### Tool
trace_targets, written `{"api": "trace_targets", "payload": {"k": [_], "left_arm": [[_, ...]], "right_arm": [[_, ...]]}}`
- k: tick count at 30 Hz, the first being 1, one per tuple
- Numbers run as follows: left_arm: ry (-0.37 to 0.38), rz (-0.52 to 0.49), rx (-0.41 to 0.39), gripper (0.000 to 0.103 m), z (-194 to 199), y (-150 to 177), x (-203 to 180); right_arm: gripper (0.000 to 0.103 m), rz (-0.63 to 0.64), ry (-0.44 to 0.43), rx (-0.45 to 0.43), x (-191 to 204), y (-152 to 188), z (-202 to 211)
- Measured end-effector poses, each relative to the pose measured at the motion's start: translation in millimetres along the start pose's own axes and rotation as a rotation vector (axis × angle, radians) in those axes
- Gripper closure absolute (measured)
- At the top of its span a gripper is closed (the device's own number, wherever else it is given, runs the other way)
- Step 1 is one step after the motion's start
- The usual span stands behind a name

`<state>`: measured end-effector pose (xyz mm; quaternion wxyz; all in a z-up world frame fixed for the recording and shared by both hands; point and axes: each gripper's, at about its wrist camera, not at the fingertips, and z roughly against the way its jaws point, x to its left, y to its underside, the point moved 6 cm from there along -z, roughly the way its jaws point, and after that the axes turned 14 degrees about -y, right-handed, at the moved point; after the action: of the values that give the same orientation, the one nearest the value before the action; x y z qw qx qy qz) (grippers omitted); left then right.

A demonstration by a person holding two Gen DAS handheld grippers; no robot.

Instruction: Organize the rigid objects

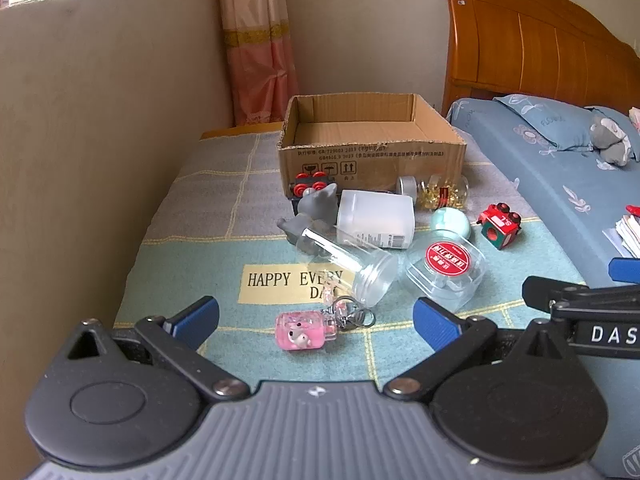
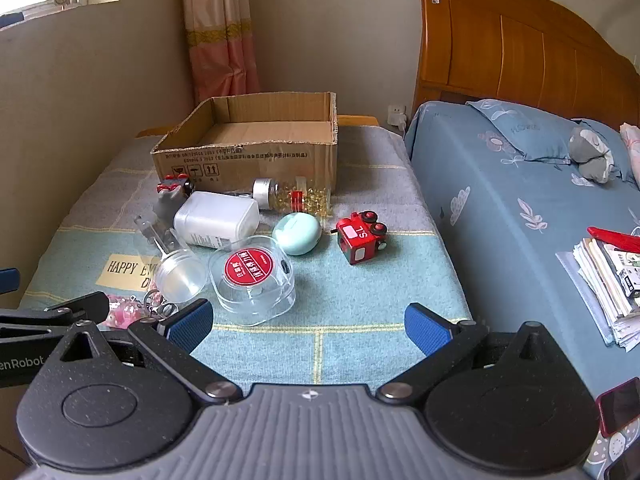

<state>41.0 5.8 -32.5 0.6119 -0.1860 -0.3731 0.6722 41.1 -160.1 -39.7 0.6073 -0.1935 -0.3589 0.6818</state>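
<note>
An open cardboard box [image 1: 372,152] [image 2: 256,148] stands at the back of the cloth-covered table. In front of it lie a white bottle [image 1: 374,218] [image 2: 218,220], a clear jar [image 1: 352,266], a clear red-labelled container [image 1: 446,268] [image 2: 252,280], a mint case [image 2: 297,234], a pill bottle [image 2: 296,198], a red toy train [image 2: 360,236] [image 1: 500,226], a grey figure [image 1: 312,212] and a pink keychain [image 1: 306,330]. My left gripper [image 1: 316,322] is open just in front of the keychain. My right gripper [image 2: 308,322] is open and empty over bare cloth.
A bed [image 2: 520,208] with a blue sheet and wooden headboard runs along the right. A stack of papers [image 2: 608,280] lies on it. A wall [image 1: 100,140] borders the table's left side. A curtain [image 1: 256,40] hangs behind.
</note>
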Motion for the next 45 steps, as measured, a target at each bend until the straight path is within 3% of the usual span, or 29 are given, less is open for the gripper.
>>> {"api": "trace_targets", "payload": {"k": [45], "left_arm": [[0.012, 0.004, -0.009, 0.001, 3.7, 1.7, -2.1]], "right_arm": [[0.000, 0.001, 0.010, -0.019, -2.8, -2.5, 5.8]]}}
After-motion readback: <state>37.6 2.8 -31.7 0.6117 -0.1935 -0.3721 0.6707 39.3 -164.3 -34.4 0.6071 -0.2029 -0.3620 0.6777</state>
